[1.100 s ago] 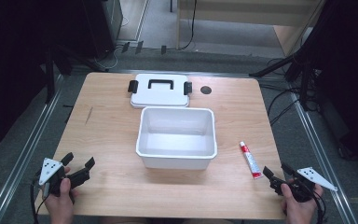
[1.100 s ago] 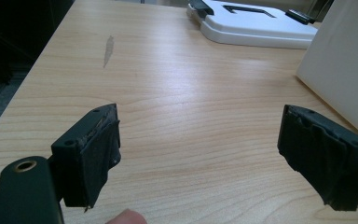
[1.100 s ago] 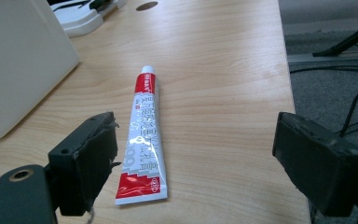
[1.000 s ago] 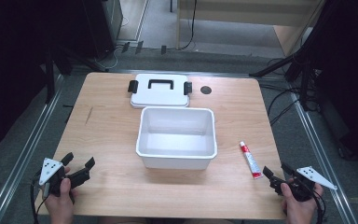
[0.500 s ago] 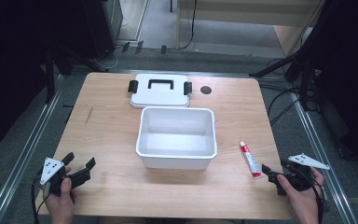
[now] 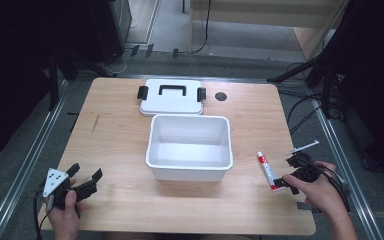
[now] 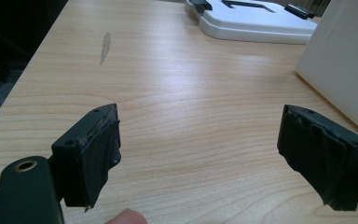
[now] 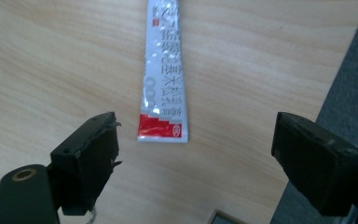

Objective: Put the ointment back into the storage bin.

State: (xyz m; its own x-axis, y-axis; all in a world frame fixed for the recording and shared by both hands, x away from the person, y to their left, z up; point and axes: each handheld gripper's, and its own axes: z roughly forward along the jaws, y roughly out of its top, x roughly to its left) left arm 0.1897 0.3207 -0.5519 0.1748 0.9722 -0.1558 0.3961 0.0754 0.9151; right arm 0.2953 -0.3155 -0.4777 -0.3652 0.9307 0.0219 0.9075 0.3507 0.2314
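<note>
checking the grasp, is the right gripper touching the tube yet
Apart. In the right gripper view the tube lies flat on the table, bare wood visible between it and both open jaws of the right gripper.

Each hand carries a black two-jaw gripper of moulded plastic. The left gripper (image 6: 85, 181) bears a light grey three-cornered plate with small dark holes on top of its body, and a thin black cable trails from its rear past the wrist. The right gripper (image 6: 286, 173) carries a matching grey plate, seen edge-on as a pale sliver, and several black cables loop from it over the back of the hand. In both gripper views the jaws are blocky black pieces faced with worn, frayed black padding; a brass-coloured ringed hole sits in the rounded black part at lower left. No sleeves cover the forearms.
</note>
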